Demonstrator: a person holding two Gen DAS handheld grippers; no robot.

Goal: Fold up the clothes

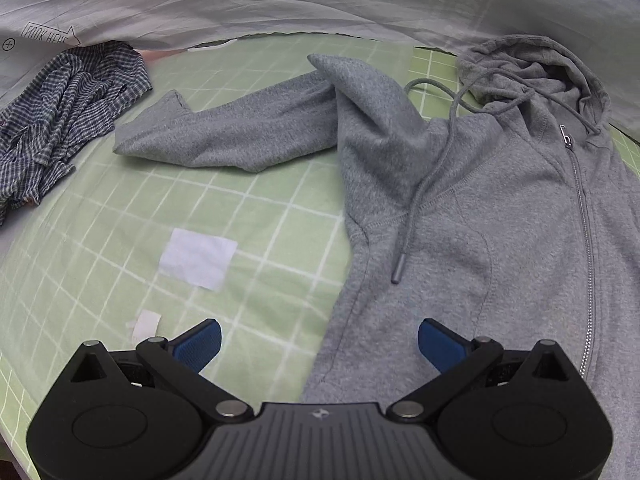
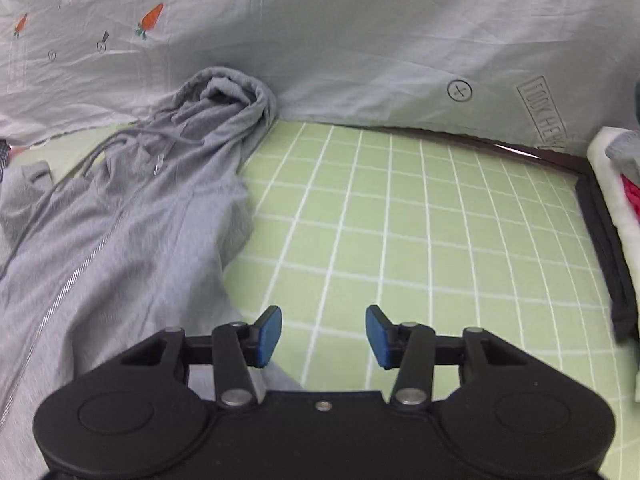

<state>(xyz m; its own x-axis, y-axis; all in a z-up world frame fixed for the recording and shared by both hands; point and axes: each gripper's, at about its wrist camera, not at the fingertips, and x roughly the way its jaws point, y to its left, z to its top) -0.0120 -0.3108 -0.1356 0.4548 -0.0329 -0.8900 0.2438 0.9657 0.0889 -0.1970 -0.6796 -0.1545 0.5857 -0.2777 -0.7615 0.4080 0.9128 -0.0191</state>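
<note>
Spread zip-up on the green gridded table (image 2: 400, 208): grey hoodie (image 1: 460, 216) (soft, limp, likely best pinched at hem or sleeve cuff (image 1: 168, 108)). Left hand-held gripper (image 1: 320, 344) splayed wide, empty; right hand-held gripper (image 2: 323, 336) likewise released. "LOOK HERE" printed on backdrop sheet (image 2: 400, 40).

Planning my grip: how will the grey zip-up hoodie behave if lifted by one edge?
The grey zip-up hoodie will likely drape limply: its sleeve already lies bent and creased. The loose drawstring would probably dangle. Its knit looks grippy, so it is unlikely to slip from the open left gripper.
</note>
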